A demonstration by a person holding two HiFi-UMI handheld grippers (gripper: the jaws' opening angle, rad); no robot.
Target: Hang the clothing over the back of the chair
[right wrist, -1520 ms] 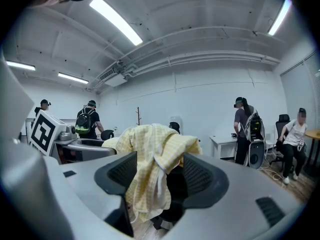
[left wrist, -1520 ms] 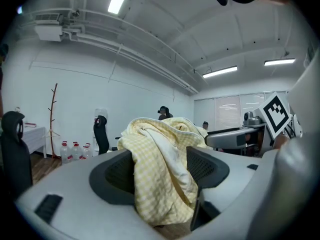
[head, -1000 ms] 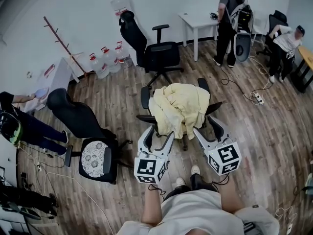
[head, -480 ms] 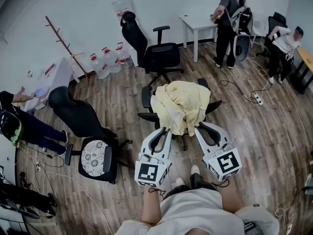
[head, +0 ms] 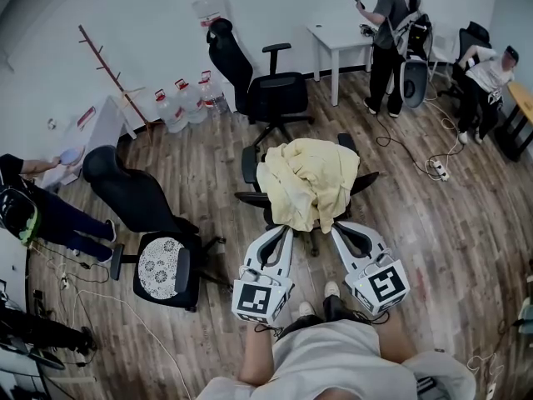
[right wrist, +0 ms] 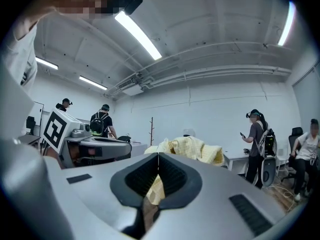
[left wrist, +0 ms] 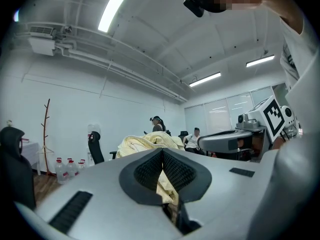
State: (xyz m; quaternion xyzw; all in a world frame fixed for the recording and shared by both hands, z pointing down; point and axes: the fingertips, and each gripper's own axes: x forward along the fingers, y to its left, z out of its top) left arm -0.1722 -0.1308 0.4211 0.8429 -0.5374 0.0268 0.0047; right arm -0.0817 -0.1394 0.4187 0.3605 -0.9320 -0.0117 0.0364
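A pale yellow piece of clothing (head: 308, 182) lies bunched over the seat of a black office chair (head: 247, 165) in the middle of the room. My left gripper (head: 287, 228) is at the garment's near left hem, with its jaws shut on the cloth. My right gripper (head: 335, 226) is shut on the near right hem. In the left gripper view the pads meet (left wrist: 162, 154) with yellow cloth (left wrist: 147, 143) hanging between them. The right gripper view shows the same: closed pads (right wrist: 158, 156) and the clothing (right wrist: 192, 146) piled behind them. Both grippers point level.
A second black chair (head: 266, 90) stands behind and a third with a lace cushion (head: 158, 265) to the left. A white table (head: 337, 36), water bottles (head: 179, 98) and a coat rack (head: 108, 73) line the wall. People stand or sit at the room's edges; cables (head: 416, 152) lie on the floor.
Both grippers' jaws went from wide open to shut at the garment's near hem. Both grippers drew slightly back toward the person.
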